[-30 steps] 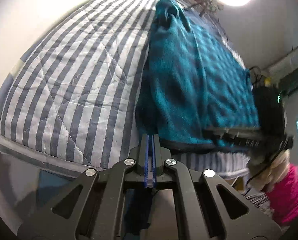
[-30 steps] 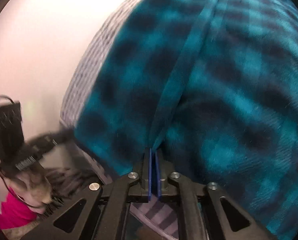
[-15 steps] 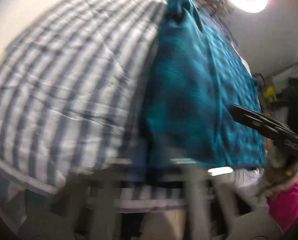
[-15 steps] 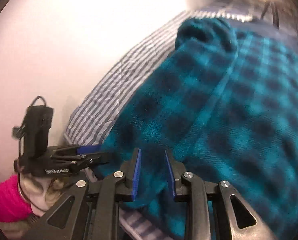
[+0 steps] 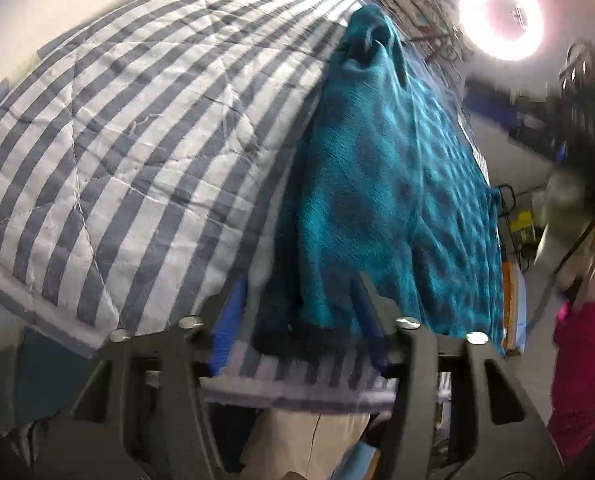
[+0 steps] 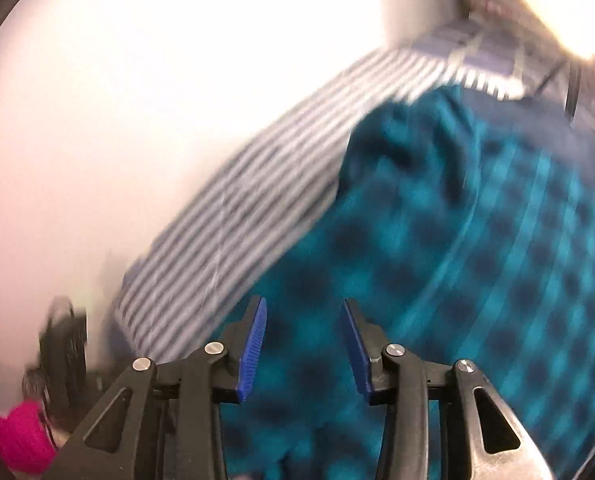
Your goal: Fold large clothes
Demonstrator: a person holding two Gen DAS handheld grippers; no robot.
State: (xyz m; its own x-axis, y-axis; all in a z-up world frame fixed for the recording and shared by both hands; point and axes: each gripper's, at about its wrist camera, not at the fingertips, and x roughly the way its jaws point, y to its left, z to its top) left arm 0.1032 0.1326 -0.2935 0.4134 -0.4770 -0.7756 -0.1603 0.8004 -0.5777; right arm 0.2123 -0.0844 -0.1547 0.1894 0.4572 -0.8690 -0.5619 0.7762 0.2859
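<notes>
Two tongs were in my hands, and both had their jaws spreading apart over the teal plaid garment, which lay on the striped quilt. From my left wrist, the garment stretched away along the quilt's right side, its bunched far end up near the ring light and its near hem hanging at the quilt's front edge. My left tongs sat right at that near hem: the jaws were opening, with a dark fold of the garment's corner between the blue pads, though the blur kept me from telling whether the cloth touched either pad, and I saw no pinch on it. To the right of the garment, past its long edge, my right tongs showed only as a dark smear, with my pink sleeve below. From my right wrist, the garment filled the lower right, its rumpled far end lying against the quilt, which ran as a striped band to the garment's left beside a pale wall. My right tongs hung above the garment with the jaws opening, the pads clear of the cloth and nothing gripped. Low to the left of the garment, past the quilt's corner, my blurred left tongs and pink sleeve were visible.
</notes>
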